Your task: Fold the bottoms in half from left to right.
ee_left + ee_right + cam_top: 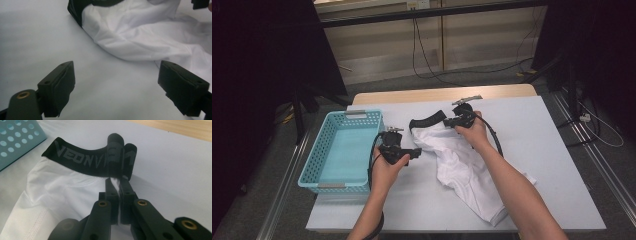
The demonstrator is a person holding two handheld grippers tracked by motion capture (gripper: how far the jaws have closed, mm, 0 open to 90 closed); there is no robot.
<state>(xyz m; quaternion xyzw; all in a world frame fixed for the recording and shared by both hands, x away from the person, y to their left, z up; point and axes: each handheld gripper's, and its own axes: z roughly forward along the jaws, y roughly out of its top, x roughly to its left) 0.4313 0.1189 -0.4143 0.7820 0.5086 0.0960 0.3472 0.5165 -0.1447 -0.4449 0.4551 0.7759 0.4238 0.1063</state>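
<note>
The table [562, 165] carries a blue basket [343, 150] at its left edge. The white garment [462, 165] lies mid-table, long axis running from its black waistband [82, 157], the far end, toward the near right edge. The right gripper [119, 187] is clamped on the fabric just below that waistband. The left gripper [116, 82] hovers with jaws wide and empty; the garment lies just ahead of it.
</note>
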